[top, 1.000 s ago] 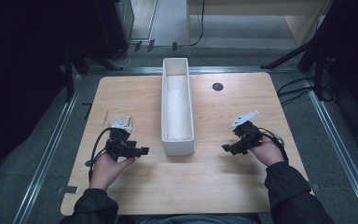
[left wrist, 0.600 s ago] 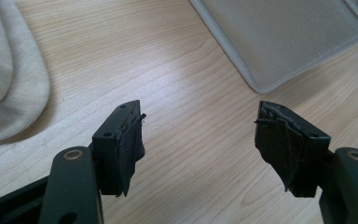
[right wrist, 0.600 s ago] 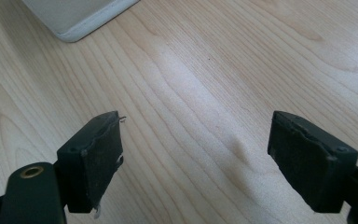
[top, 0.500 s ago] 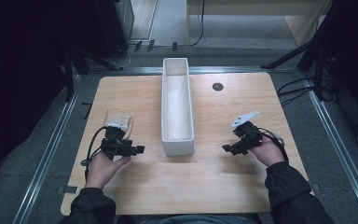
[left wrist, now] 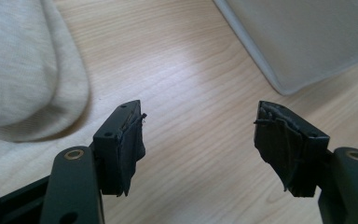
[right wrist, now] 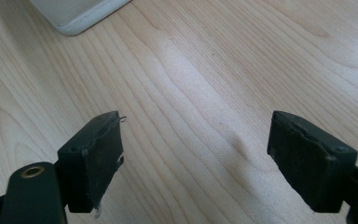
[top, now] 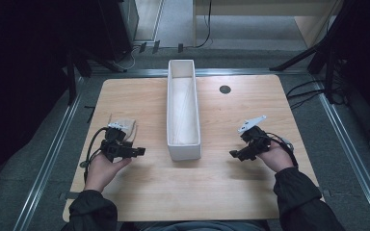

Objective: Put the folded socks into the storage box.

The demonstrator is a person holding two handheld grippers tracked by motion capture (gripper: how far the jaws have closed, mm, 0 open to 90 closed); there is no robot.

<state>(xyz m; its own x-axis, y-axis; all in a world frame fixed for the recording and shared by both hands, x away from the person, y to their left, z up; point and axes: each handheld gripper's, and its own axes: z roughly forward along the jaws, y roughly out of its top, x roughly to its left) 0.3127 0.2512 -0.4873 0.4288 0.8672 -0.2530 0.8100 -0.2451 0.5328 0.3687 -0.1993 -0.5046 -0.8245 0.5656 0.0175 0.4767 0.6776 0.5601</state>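
A long white bin [top: 183, 150] stands lengthwise in the middle of the wooden table [top: 212, 187]; nothing shows inside it. A pale, soft fabric piece [top: 126, 126] lies left of the bin. My left gripper [top: 140, 152] is just in front of the fabric and points toward the bin. In the left gripper view its jaws [left wrist: 200, 126] stand open over bare wood, with the fabric [left wrist: 23, 65] to their upper left and the bin's corner [left wrist: 307, 42] at upper right. My right gripper [top: 235, 154] sits right of the bin, open [right wrist: 196, 135] over bare wood, with the bin's corner [right wrist: 74, 14] ahead.
A small black round mark [top: 225, 89] sits on the far right part of the table. Metal rails [top: 48, 159] run along the floor on both sides, and cables [top: 308, 94] lie beyond the right edge.
My left gripper has shifted slightly to the left, away from the bin. The right gripper has stayed where it was.
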